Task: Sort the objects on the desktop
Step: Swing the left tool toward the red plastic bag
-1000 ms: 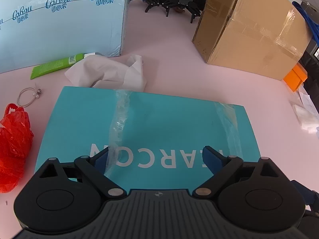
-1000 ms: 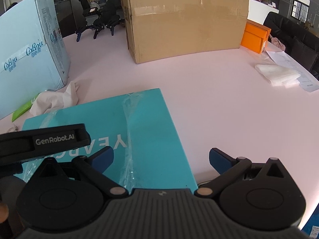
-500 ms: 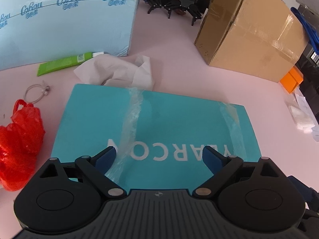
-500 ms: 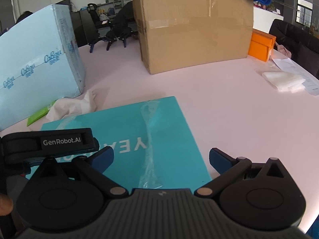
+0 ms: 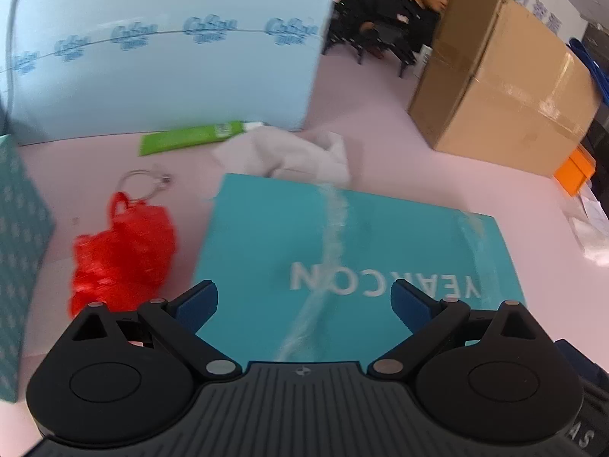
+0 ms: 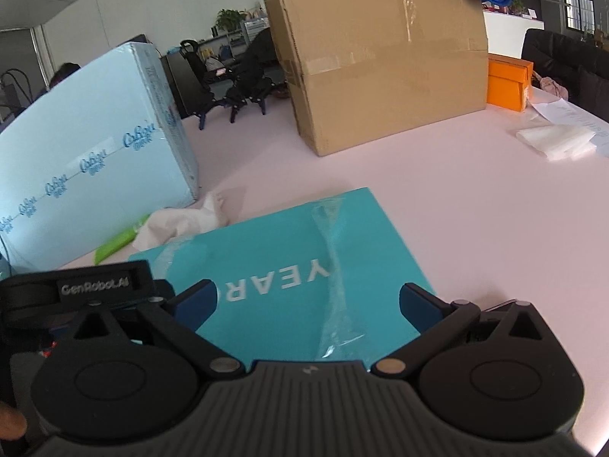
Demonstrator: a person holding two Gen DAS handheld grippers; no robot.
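A flat teal box [image 5: 354, 243] with white lettering and clear tape lies on the pink table; it also shows in the right wrist view [image 6: 289, 274]. My left gripper [image 5: 304, 301] is open and empty above the box's near edge. My right gripper [image 6: 308, 301] is open and empty above the box's right part. A red plastic bag [image 5: 121, 247], a metal ring [image 5: 144, 182], a green tube [image 5: 190, 138] and crumpled white tissue [image 5: 293, 156] lie left of and behind the box. The left gripper's body [image 6: 76, 297] shows at the right view's left edge.
A large light-blue carton [image 5: 160, 49] stands at the back left and a brown cardboard box [image 6: 380, 57] at the back right. An orange box [image 6: 508, 83] and folded white tissues [image 6: 555, 141] lie far right. A teal patterned box [image 5: 19, 259] stands at the left edge.
Both grippers have pulled back and tilted up, with the left view swinging left. The red bag and the ring now show more fully. Both stay open and empty.
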